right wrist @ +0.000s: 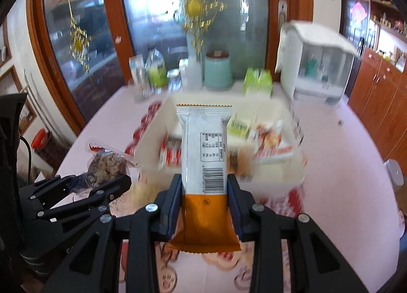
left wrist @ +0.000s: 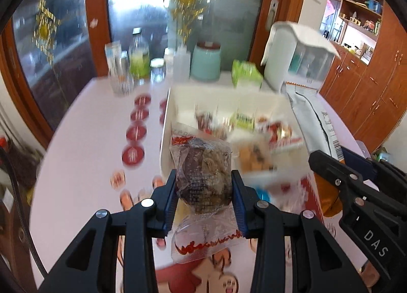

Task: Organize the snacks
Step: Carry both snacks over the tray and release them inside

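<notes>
The left gripper (left wrist: pixel 204 186) clamps a clear packet (left wrist: pixel 203 178) holding a dark brown snack, its blue pads pressed against both sides, the packet's red-printed ends sticking out near and far of the jaws. The right gripper (right wrist: pixel 204 191) pinches a white-and-orange bar (right wrist: pixel 203 155) upright, orange end nearest the camera, barcode facing up. Both snacks hang above the near edge of a white tray (left wrist: pixel 168 115) on a pale table (left wrist: pixel 84 145). The tray holds a blurred jumble of red, green and beige packets. Left of the tray runs a row of red round marks on the tablecloth. At the far edge stand a mint jar (left wrist: pixel 205 60), bottles, a green box (left wrist: pixel 245 73) and a white house-shaped container (left wrist: pixel 297 51).
</notes>
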`<state>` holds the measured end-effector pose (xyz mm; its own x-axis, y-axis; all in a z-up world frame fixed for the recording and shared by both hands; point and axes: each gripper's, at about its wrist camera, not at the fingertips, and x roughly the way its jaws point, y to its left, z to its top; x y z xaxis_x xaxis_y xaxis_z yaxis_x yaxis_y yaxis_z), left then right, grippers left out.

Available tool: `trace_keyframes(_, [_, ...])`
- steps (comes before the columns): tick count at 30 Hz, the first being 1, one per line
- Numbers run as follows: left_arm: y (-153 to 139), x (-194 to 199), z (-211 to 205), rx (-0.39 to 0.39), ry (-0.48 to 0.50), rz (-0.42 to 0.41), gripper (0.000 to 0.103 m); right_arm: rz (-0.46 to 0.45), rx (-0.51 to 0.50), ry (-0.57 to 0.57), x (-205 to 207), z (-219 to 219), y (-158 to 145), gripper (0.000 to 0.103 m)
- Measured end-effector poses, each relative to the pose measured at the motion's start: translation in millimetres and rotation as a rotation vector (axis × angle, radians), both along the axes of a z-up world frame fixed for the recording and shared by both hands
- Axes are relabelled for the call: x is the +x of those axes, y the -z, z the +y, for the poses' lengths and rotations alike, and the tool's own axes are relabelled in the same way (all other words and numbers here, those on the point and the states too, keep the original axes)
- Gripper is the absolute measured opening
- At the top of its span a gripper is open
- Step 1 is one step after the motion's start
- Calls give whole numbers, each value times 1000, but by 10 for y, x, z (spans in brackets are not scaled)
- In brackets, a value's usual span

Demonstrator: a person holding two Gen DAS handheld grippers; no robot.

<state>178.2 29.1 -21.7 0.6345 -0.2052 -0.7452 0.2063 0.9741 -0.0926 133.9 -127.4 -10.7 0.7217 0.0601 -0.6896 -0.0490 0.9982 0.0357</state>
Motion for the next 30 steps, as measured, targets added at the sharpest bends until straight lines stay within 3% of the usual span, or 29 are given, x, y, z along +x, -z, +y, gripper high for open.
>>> trace_keyframes(7, [-450,412,-277,35,3,-103,37,-105,-45,31,359,-143,-442,36])
trace_keyframes(11, [-491,654,-415,55,-3,-107,37,-107,-54,50,593,-245,-503,36])
trace_keyframes(17, [-305,965,-576,94,-14,-87,37,-58,-41,63,901,-388,-396,37])
trace_keyframes(30, [292,1351,-755,202,-49,8,40,118,-41,66,1440,-568,265,40])
